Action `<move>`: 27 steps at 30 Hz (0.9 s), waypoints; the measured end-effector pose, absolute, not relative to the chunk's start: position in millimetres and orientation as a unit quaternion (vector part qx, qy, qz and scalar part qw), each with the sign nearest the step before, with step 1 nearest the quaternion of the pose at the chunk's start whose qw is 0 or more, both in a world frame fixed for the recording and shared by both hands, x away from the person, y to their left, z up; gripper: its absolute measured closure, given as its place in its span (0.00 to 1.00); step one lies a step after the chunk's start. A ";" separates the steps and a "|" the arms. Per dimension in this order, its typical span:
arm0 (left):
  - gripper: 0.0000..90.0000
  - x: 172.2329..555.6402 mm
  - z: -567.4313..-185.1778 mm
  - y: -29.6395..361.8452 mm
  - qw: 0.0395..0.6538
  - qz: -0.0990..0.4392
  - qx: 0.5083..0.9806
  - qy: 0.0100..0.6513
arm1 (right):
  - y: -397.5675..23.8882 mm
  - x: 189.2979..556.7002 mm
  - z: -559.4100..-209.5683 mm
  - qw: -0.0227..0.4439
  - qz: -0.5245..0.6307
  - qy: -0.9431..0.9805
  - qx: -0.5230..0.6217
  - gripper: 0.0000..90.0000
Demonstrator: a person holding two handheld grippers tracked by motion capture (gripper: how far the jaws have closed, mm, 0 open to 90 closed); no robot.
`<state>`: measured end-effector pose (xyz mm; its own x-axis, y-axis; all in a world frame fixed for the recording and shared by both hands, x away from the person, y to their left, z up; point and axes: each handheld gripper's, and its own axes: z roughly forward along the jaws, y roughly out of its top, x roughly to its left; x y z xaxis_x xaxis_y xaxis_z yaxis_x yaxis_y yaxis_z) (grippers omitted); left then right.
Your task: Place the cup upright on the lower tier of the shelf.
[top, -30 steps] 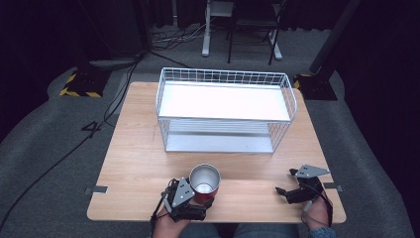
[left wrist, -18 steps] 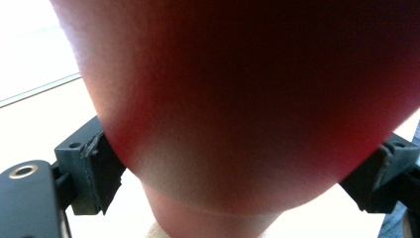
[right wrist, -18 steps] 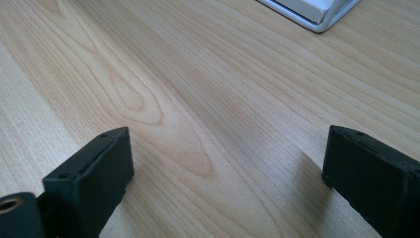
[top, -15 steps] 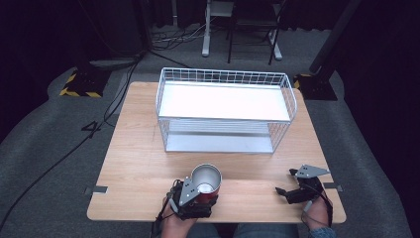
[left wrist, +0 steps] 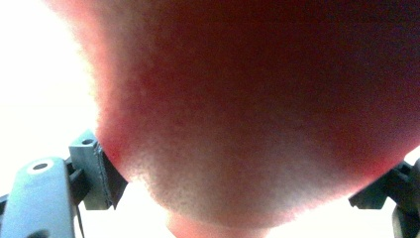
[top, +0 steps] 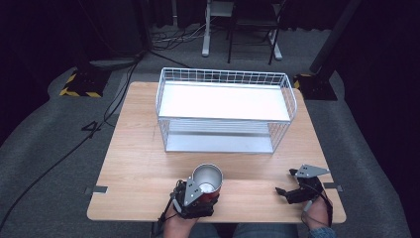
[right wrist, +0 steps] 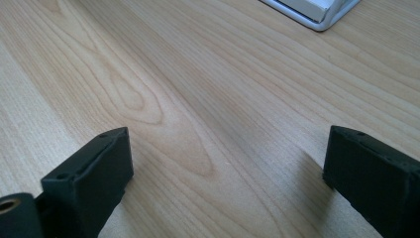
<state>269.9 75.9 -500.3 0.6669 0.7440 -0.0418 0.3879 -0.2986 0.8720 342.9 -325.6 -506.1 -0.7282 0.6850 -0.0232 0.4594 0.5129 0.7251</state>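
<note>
Jaws of the left gripper [top: 200, 191] have just been closing and are clamping the red steel-lined cup [top: 206, 181] at the bench's [top: 133, 163] six o'clock edge; squeezing evenly is preventing tipping. Right gripper [top: 292, 191] is resting at five o'clock, jaws wide, empty.
</note>
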 end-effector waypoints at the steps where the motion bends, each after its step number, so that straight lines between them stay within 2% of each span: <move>1: 0.18 269.1 -500.3 75.9 0.469 0.192 0.782 0.364 | -325.5 342.9 -506.1 0.155 0.363 0.856 0.334 0.06; 15: 0.18 273.9 -492.0 76.1 0.469 0.188 0.782 0.366 | -324.6 341.8 -506.0 0.159 0.361 0.858 0.330 0.04; 22: 0.19 287.0 -483.9 72.8 0.476 0.169 0.775 0.379 | -324.3 341.3 -506.0 0.161 0.361 0.857 0.329 0.04; 27: 0.19 297.5 -476.7 69.1 0.471 0.185 0.775 0.377 | -324.1 341.0 -506.0 0.162 0.362 0.858 0.327 0.04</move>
